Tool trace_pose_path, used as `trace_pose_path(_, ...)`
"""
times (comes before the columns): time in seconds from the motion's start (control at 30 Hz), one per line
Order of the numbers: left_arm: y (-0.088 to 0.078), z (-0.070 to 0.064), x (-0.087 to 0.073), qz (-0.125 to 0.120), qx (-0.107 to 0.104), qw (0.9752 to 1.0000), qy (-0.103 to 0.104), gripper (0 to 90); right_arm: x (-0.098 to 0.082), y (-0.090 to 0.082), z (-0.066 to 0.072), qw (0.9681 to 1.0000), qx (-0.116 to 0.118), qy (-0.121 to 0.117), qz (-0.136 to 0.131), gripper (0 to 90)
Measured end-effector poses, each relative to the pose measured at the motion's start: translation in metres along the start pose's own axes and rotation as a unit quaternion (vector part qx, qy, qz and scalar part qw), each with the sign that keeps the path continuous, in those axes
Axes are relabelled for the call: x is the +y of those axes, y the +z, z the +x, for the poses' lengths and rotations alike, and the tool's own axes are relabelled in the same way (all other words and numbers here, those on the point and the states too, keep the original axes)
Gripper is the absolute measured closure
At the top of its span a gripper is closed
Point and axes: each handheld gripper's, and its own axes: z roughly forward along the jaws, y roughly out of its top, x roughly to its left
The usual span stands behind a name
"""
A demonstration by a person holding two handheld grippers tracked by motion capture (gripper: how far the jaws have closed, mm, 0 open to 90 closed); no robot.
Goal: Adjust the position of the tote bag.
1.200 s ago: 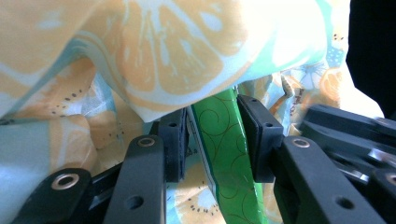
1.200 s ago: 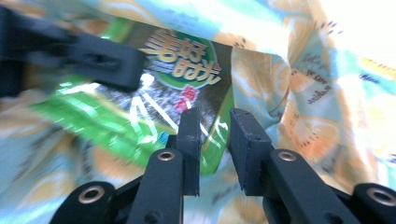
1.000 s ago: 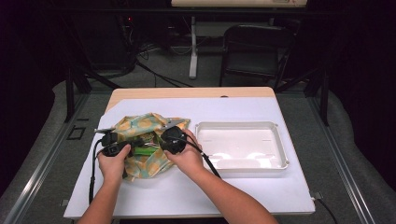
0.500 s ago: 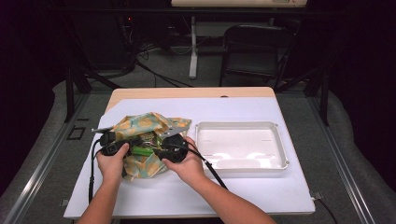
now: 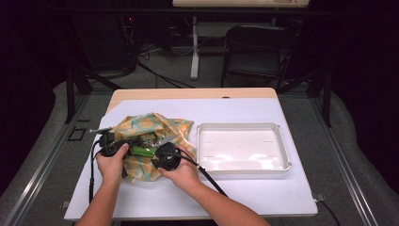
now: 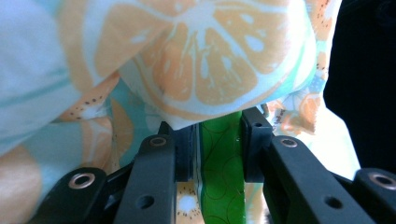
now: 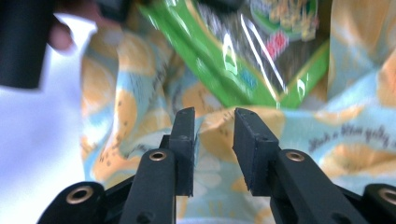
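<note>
A cloth bag (image 5: 141, 126) printed with orange slices lies on the left of the white table, and a green snack packet (image 5: 141, 151) shows at its mouth. My left gripper (image 5: 135, 146) has just been closing and is shut on the green packet (image 6: 219, 177), with the cloth (image 6: 205, 60) draped over its jaw tips. My right gripper (image 5: 153, 157) sits close beside it, its jaws pointing at the bag. Its jaws have just been closing, and in the right gripper view the gripper (image 7: 214, 126) stands open with a fold of cloth (image 7: 355, 135) between its pads. Beyond lies the packet (image 7: 233, 60).
A white, empty tray (image 5: 282, 162) rests on the table's right half. The other hand and its black gripper (image 7: 23, 42) are at the top left of the right gripper view. Black chairs and cables stand on the floor behind the table.
My right hand has come down and toward the near side of the bag, closer to the left gripper. The left hand has stayed where it was.
</note>
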Motion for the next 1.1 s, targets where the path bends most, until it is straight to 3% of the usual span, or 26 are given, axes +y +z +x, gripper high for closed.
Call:
trace_pose_path(0.27, -0.003, 0.001, 0.002, -0.002, -0.024, 0.9995, -0.02, 72.1, -0.01, 0.01, -0.004, 0.9997, -0.012, 0.003, 0.021, 72.2)
trace_pose_path(0.8, -0.016, -0.002, 0.004, 0.001, -0.064, 0.9972, -0.037, 72.2, -0.016, 0.011, -0.012, 0.9994, -0.025, 0.016, 0.015, 73.3)
trace_pose_path(0.93, -0.019, -0.004, 0.003, 0.004, -0.066, 0.9972, -0.034, 72.2, -0.016, 0.008, -0.013, 0.9994, -0.026, 0.014, 0.02, 72.7)
trace_pose_path(1.1, -0.021, -0.004, 0.002, 0.013, -0.065, 0.9975, -0.025, 72.2, -0.014, -0.01, -0.013, 0.9993, -0.034, 0.001, 0.016, 71.3)
